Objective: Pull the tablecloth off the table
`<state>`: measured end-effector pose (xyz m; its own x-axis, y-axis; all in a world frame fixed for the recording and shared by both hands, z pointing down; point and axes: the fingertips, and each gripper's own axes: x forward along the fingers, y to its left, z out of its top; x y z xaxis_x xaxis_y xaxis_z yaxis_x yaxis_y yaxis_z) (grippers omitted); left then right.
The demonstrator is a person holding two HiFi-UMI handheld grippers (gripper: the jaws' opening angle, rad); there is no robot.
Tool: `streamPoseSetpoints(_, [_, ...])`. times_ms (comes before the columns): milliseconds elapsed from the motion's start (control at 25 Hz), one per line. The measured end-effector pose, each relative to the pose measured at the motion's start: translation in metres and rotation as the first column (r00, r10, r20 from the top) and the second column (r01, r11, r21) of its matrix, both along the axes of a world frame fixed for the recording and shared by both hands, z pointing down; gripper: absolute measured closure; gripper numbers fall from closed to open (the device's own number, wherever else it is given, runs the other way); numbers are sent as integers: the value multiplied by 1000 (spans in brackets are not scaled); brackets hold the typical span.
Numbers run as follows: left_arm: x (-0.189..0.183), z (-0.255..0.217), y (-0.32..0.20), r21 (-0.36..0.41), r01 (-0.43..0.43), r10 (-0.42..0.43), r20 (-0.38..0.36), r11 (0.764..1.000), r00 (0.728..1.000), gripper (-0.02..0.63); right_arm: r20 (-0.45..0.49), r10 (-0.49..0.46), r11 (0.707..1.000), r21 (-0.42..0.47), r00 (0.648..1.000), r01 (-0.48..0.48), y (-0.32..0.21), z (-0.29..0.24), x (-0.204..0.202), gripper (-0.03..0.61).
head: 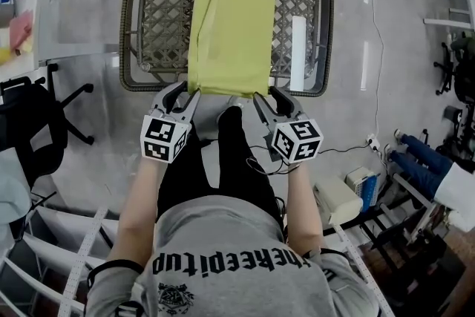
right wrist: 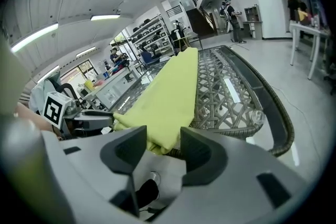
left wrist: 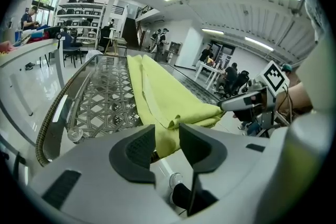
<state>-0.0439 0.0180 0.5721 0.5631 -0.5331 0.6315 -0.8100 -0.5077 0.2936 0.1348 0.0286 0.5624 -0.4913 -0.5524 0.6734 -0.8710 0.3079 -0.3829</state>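
Jaws of the left gripper (head: 187, 94) and right gripper (head: 265, 95) stand apart, gripping nothing, at the 2 near corners of the yellow tablecloth (head: 234, 11) lying along the wicker table (head: 159, 11), so this looks like the grasping step: next, both should close on its near hem.

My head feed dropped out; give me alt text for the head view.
A yellow-green tablecloth lies as a long strip down the middle of a wicker table, ending at its near rim. The left gripper and the right gripper sit at the strip's two near corners, both open.
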Motion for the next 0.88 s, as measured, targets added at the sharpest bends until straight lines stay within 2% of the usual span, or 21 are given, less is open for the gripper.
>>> streamPoseSetpoints(480, [7, 24, 2, -62, -12, 13, 21, 998, 1000, 463, -1, -9, 997, -71, 1000, 9, 1, 28, -6, 377])
streamPoseSetpoints(720, [-3, 20, 1, -59, 31, -30, 15, 998, 999, 455, -2, -22, 996, -84, 1000, 22, 2, 31, -8, 378])
streamPoseSetpoints(880, [-3, 30, 2, -113, 19, -18, 6, 993, 1000, 443, 0, -22, 996, -85, 1000, 22, 2, 32, -9, 379])
